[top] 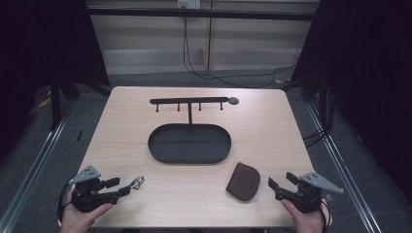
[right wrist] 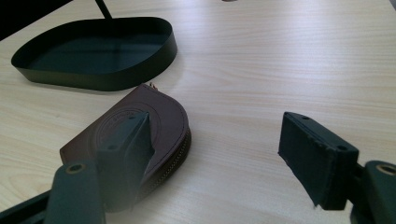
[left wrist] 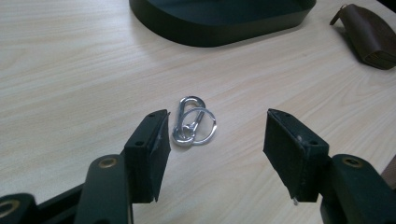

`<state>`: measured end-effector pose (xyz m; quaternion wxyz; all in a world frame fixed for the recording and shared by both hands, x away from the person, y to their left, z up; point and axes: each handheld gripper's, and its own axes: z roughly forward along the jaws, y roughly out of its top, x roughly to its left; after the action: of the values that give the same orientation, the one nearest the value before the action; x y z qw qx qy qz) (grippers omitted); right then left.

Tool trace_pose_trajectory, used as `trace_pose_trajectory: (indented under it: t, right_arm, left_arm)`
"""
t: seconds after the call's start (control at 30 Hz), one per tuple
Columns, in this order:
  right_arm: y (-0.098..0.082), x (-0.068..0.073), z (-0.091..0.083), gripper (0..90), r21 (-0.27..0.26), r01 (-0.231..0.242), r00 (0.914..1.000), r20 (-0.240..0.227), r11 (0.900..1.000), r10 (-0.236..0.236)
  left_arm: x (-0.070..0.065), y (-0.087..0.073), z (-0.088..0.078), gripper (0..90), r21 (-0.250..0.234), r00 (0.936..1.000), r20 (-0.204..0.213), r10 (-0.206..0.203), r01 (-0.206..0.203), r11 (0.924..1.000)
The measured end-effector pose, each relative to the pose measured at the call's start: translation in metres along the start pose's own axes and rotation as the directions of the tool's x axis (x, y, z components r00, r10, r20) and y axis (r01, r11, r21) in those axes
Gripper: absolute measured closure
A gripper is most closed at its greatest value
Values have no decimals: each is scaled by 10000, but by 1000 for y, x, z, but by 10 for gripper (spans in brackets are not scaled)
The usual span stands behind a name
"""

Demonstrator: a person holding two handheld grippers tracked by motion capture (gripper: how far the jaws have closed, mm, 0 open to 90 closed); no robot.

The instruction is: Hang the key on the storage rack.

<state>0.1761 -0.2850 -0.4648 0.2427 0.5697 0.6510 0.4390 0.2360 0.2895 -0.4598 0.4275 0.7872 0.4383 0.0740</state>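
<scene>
On the near left of the wooden table (top: pixel 272 126), your left gripper (left wrist: pixel 212 140) has its jaws spread, with nothing pinched; the silver carabiner with key ring (left wrist: pixel 193 121) lies flat on the wood just ahead of them, nearer the left jaw. Your right gripper (right wrist: pixel 215 149) also stands spread and empty, the brown leather coin pouch (right wrist: pixel 159 121) lying beside its left jaw. Beyond sits the black oval tray (top: pixel 189 143) with its hook rack (top: pixel 189 101).
</scene>
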Motion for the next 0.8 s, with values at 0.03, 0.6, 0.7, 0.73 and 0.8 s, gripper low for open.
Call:
trace_pose_trajectory:
  t: [0.03,0.6,0.7,0.73,0.8]
  right_arm:
    - [0,0,0,257,0,0,10000,0,10000,0]
    - [0,1,3,256,524,-6,9997,-237,9986,18]
    - [0,1,3,257,501,-41,9996,-268,9987,54]
    - [0,1,3,257,535,-38,9996,-279,9986,53]
    - [0,1,4,257,569,-37,9996,-282,9984,53]
  left_arm:
    - [0,0,0,406,0,10000,0,0,0,10000]
    - [2,0,0,501,392,9999,148,2,-7,9992]
    - [2,1,-1,536,409,9997,246,32,-42,9992]
    - [2,1,-1,548,409,9997,246,32,-42,9992]
    - [2,4,-1,562,523,9998,198,53,-63,9986]
